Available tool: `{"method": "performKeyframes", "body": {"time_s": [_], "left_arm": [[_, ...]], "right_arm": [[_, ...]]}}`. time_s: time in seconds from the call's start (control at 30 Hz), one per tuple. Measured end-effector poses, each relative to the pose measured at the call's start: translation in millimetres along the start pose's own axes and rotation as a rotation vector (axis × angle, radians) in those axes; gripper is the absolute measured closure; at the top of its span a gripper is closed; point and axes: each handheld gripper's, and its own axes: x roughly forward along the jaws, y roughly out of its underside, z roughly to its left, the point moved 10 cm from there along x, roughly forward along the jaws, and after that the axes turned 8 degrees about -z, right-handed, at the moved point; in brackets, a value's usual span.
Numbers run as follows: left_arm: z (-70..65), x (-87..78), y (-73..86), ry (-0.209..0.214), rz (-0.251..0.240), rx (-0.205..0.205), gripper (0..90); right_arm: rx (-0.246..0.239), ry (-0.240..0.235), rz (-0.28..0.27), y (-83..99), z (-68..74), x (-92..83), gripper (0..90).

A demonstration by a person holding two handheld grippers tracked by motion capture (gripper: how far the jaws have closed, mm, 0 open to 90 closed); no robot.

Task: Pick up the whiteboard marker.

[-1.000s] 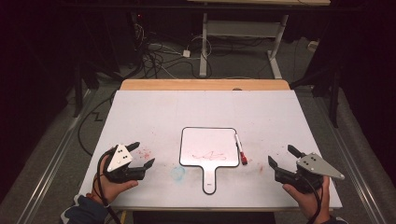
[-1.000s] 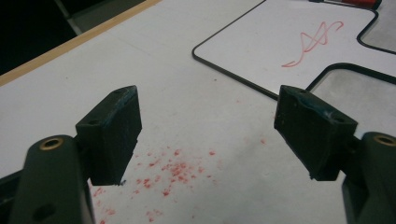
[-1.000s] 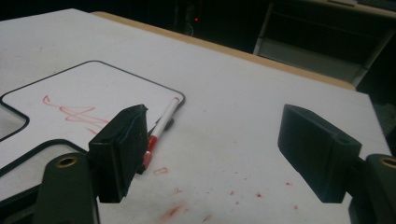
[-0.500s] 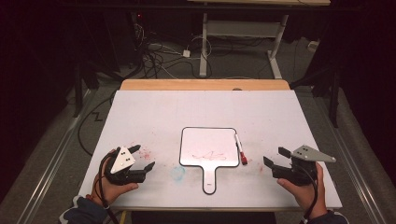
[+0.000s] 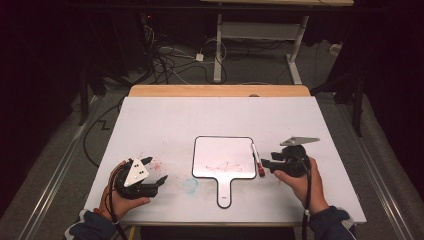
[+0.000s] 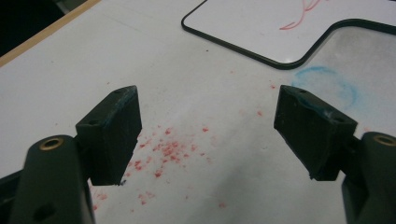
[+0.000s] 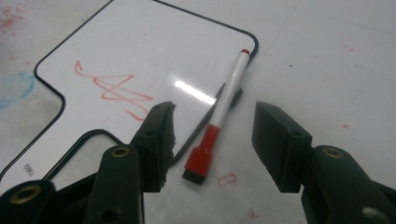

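Observation:
A small handled whiteboard (image 5: 224,156) with a red scribble (image 7: 114,89) lies mid-table. A white marker with a red cap (image 5: 257,161) rests along the board's right edge. My right gripper (image 5: 265,163) is open just right of the marker; in the right gripper view its jaws straddle the marker's red cap (image 7: 201,155). My left gripper (image 5: 155,172) is open at the front left, jaws wide over bare table (image 6: 205,116) speckled with red marks, well left of the board (image 6: 261,28).
A blue smudge ring (image 5: 190,185) marks the table left of the board's handle (image 5: 224,192). A wooden strip (image 5: 220,91) runs along the table's far edge. Beyond lie cables and desk legs (image 5: 218,50) on a dark floor.
My right gripper has moved left and forward from the table's right side up to the marker. The left gripper has shifted slightly and turned.

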Motion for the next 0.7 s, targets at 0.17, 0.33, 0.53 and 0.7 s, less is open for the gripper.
{"method": "performKeyframes", "body": {"time_s": [0.17, 0.33, 0.53, 0.7], "left_arm": [[-1.1, -0.5, 2.0, 0.002, 0.008, 0.003, 22.4], [-1.3, -1.7, 4.5, 0.003, 0.016, 0.000, 22.4], [-2.9, -2.4, 6.6, 0.004, 0.028, 0.008, 22.5], [-3.0, -2.7, 7.9, 0.007, 0.035, 0.008, 22.5]], "right_arm": [[0.012, 0.009, 0.085, 1.8, -5.0, 28.3, 56.4], [0.012, 0.024, 0.151, 11.3, -10.3, 45.6, 60.9], [0.002, 0.025, 0.176, 14.6, -11.7, 51.7, 69.3], [-0.006, 0.017, 0.180, 16.1, -10.0, 51.8, 75.9]]}}
